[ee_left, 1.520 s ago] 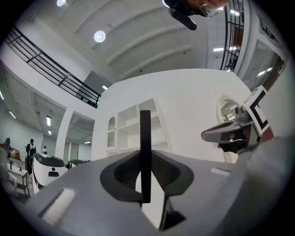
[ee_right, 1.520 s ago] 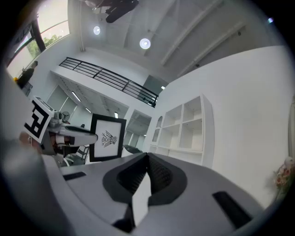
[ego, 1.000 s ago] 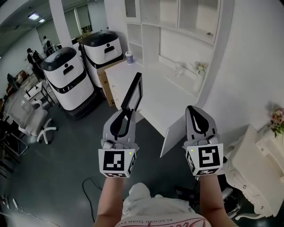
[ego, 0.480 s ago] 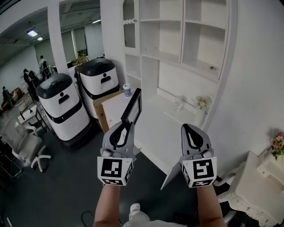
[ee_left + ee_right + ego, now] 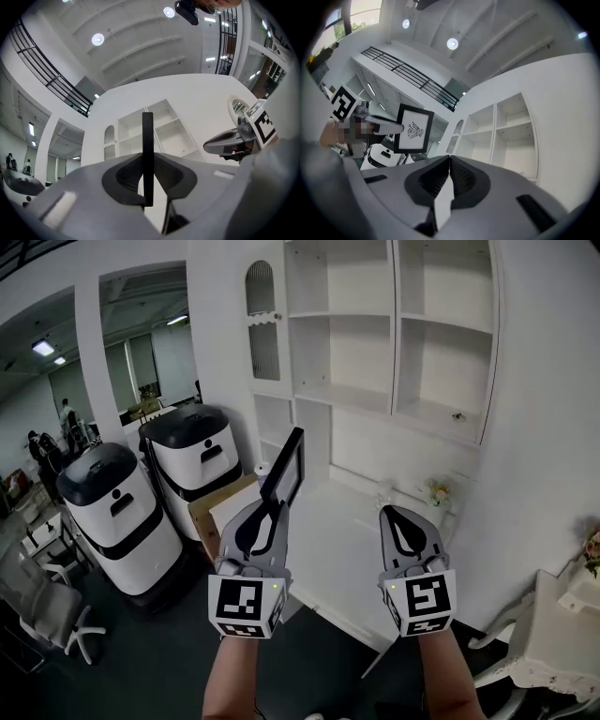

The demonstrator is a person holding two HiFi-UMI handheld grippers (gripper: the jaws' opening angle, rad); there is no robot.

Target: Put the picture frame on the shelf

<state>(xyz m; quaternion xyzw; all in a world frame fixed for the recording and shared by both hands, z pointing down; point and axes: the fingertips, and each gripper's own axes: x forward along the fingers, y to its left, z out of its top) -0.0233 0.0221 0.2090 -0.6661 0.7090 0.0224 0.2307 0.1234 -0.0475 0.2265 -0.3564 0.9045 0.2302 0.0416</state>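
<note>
Head view, left tool (image 5: 262, 517): held out by the person's left hand, jaws pinching the bottom edge of the frame (image 5: 287, 468).
Head view, frame: black-rimmed, upright, turned nearly edge-on, up in the air and not on the shelf (image 5: 394, 390).
Head view, right tool (image 5: 403, 526): level with the left tool, well apart from the frame, carrying nothing.
Head view, shelf: white wall unit with open compartments, all bare as far as can be seen.
Head view, desk (image 5: 342, 545): white, under the shelf, with small flowers (image 5: 436, 491) at the back.
Head view, surroundings: two white machines (image 5: 192, 460) with black tops to the left, and a cardboard box (image 5: 208, 514) against the desk.
Left tool view, left tool (image 5: 147, 177): dark pads pressed on both sides of the frame (image 5: 147, 150), which shows as a thin black upright bar.
Left tool view, background: the shelf (image 5: 159, 131) behind the frame, the right tool (image 5: 229, 140) at the right.
Right tool view, right tool (image 5: 450, 176): jaws pressed together with nothing between them.
Right tool view, frame (image 5: 414, 129): at the left in the left tool (image 5: 379, 125), face showing a dark drawing on white.
Right tool view, shelf (image 5: 506, 136): ahead and to the right.
</note>
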